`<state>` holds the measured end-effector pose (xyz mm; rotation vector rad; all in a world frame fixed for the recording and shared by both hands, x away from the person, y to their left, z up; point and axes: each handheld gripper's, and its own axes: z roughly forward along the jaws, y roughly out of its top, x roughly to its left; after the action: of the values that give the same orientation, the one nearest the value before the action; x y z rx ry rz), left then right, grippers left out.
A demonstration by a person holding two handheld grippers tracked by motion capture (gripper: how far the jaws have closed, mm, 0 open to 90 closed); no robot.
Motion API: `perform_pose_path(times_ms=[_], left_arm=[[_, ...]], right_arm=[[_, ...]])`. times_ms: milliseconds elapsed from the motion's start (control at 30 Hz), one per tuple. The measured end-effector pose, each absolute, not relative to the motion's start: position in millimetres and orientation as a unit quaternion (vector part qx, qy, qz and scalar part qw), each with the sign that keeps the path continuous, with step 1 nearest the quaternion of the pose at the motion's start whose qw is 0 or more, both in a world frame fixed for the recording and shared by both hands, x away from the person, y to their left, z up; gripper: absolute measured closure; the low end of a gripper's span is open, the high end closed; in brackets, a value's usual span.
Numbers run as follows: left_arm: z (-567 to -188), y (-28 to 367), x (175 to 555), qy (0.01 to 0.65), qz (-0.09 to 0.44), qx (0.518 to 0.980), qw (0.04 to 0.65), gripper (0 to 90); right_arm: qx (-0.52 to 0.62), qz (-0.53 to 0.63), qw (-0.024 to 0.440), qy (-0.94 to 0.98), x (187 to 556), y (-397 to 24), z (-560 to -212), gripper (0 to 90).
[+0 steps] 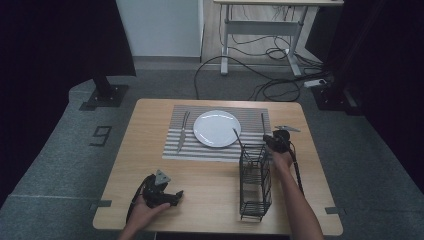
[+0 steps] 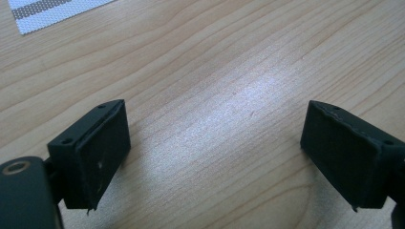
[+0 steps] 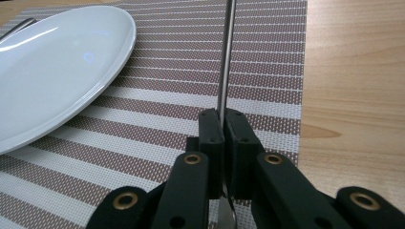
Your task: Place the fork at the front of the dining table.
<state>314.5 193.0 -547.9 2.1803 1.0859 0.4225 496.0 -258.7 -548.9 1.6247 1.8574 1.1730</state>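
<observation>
Pinched in the right gripper's (image 3: 222, 129) jaws, a utensil (image 3: 225, 57) hangs over the placemat (image 3: 157, 119), likely needing lowering beside the plate (image 3: 52, 67); left gripper (image 2: 215, 152) idles, jaws spread.

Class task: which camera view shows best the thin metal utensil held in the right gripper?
The right gripper view: the metal utensil sits clamped between the jaws, above the striped placemat. The high view shows it small.

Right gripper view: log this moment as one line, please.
right gripper: shut on utensil handle | over placemat | plate beside | left gripper: open, idle
</observation>
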Motion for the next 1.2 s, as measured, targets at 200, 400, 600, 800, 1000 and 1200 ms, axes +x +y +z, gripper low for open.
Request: perform_pose_path(times_ms=[200,400,600,800,1000,1200], left_arm=[[-547.9,193.0,314.5,0.415,0.161,0.833,0.329,9.5],[-547.9,193.0,314.5,0.415,0.162,0.833,0.328,9.6],[-547.9,193.0,314.5,0.415,0.162,0.833,0.329,9.5],[-547.9,193.0,314.5,0.415,0.161,0.833,0.329,9.6],[-547.9,193.0,314.4,0.415,0.161,0.833,0.328,9.5],[-547.9,193.0,314.4,0.415,0.161,0.833,0.329,9.5]], right_arm=[[0.588,0.422,0.199,0.661,498.3,-259.4,-552.4,86.4],[0.592,0.418,0.202,0.658,499.3,-258.1,-553.3,86.3],[0.590,0.403,0.214,0.666,498.9,-254.6,-553.0,86.1],[0.597,0.380,0.213,0.674,501.8,-252.4,-553.3,85.7],[0.591,0.365,0.221,0.684,503.8,-249.1,-551.5,85.7],[0.578,0.344,0.235,0.701,504.6,-244.3,-549.5,85.3]])
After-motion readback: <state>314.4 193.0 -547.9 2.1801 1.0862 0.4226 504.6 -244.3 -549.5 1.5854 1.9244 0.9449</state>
